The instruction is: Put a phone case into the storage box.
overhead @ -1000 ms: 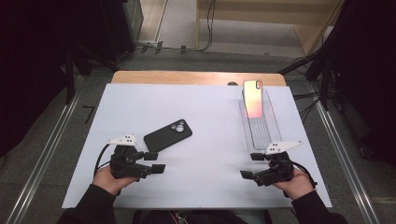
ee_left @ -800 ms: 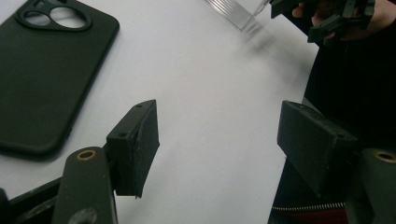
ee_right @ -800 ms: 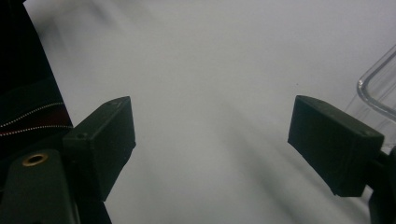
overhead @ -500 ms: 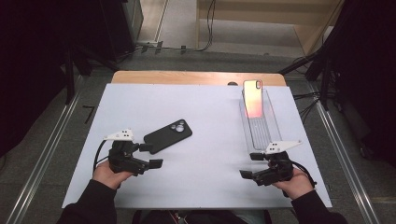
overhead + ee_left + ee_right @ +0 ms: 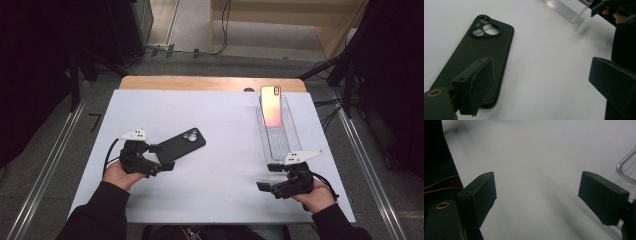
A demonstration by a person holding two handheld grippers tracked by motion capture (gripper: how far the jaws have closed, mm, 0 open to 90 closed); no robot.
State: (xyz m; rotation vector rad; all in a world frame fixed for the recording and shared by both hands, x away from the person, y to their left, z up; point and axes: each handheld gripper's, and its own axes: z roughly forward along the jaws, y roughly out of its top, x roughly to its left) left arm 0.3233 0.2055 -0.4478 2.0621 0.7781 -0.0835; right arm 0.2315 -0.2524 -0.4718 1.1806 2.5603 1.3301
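on the white table (image 5: 210, 200), toward its left side, lies the black phone case (image 5: 181, 144), back up, its round camera cutout pointing away from you and to the right. your left gripper (image 5: 161, 157) sits just at the near left end of that case, with your left hand (image 5: 119, 175) behind it on the table. its jaws have just been opening and now stand wide apart, released; nothing is pressed between them. in the left gripper view the black phone case (image 5: 477, 55) lies flat under and beyond the left-hand jaw, while the other jaw stands well off to the side over bare table, so the case is beside one jaw rather than squeezed by the two.

your right gripper (image 5: 270, 176) rests near the front right of the table, held in your right hand (image 5: 315, 196), well apart from the case. its jaws stand wide too, with only white table between them in the right gripper view. just beyond it is the near end of a clear plastic tray (image 5: 284, 145), which runs lengthwise away from you along the right side. the tray's rounded corner (image 5: 626, 170) shows beside one jaw, not touched. at the tray's far end a phone with a pink-orange back (image 5: 270, 105) leans tilted inside it, camera end up.
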